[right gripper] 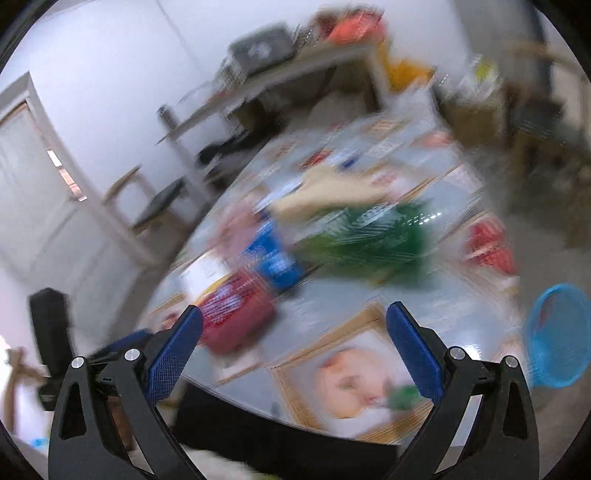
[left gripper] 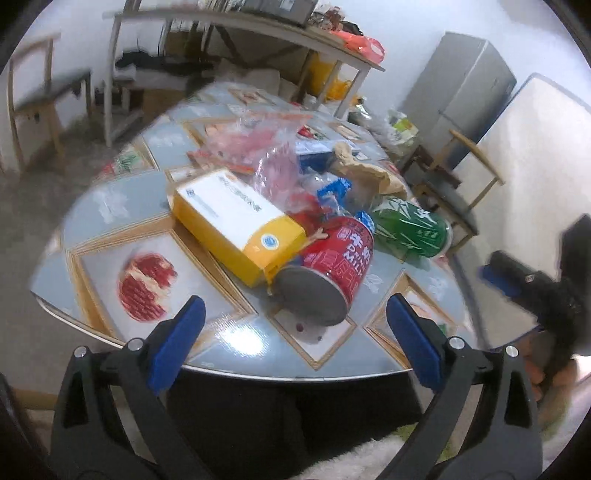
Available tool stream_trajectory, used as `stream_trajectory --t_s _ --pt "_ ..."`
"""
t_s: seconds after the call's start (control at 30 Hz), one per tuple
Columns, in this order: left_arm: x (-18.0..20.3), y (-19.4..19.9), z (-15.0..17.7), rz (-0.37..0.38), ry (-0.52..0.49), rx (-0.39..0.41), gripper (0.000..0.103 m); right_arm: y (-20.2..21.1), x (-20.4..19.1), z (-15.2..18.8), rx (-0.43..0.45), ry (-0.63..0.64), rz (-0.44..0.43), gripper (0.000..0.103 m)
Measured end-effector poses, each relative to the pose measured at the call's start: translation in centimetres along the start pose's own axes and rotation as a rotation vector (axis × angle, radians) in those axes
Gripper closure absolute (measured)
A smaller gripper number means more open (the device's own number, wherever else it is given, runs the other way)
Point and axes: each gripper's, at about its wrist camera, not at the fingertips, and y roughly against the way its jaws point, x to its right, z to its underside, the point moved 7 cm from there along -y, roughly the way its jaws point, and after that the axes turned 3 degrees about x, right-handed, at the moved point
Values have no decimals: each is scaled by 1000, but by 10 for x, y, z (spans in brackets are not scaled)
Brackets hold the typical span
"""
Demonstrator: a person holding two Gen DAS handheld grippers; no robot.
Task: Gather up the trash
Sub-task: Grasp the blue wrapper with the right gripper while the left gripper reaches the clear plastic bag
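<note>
A heap of trash lies on the round table point(left gripper: 110, 221): a red milk can point(left gripper: 332, 273) on its side, a yellow and white box point(left gripper: 236, 225), a green can point(left gripper: 410, 229), crumpled clear and red plastic point(left gripper: 266, 155) and a brown paper bag point(left gripper: 365, 170). My left gripper point(left gripper: 295, 317) stands open just in front of the red can, nothing between its blue pads. The right wrist view is badly blurred. There my right gripper point(right gripper: 293, 325) is open and empty over the table's near edge, with the red can point(right gripper: 236, 317) and the green can point(right gripper: 369, 240) ahead.
A blue plastic basket point(right gripper: 559, 336) stands on the floor right of the table. Wooden chairs point(left gripper: 454, 177) sit at the far right, a long cluttered shelf table point(left gripper: 258, 29) and a grey fridge point(left gripper: 461, 85) behind. The other gripper point(left gripper: 517, 277) shows at the right edge.
</note>
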Motion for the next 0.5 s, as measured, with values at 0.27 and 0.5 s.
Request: stream_trajectory --t_s 0.27,0.5 --pt "-5 2 -14 72 -26 80 8 -71 -16 6 -147 -156 -34 9" --pt "10 -10 -25 188 -82 75 9 -86 16 -5 -127 -263 26 16"
